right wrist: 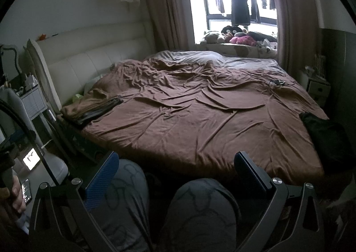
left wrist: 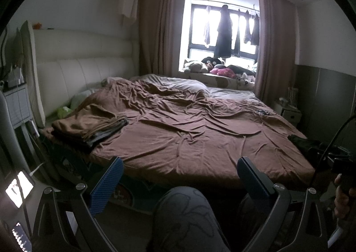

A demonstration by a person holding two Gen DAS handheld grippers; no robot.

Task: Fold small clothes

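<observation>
The dark garment lies crumpled at three o'clock on the brown bedsheet, probably light and limp, best pinched at an edge, while left gripper and right gripper gape empty.

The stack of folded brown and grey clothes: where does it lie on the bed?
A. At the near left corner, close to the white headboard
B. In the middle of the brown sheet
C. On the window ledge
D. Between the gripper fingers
A: the stack of folded brown and grey clothes lies at the bed's near left corner, below the white padded headboard.
</observation>
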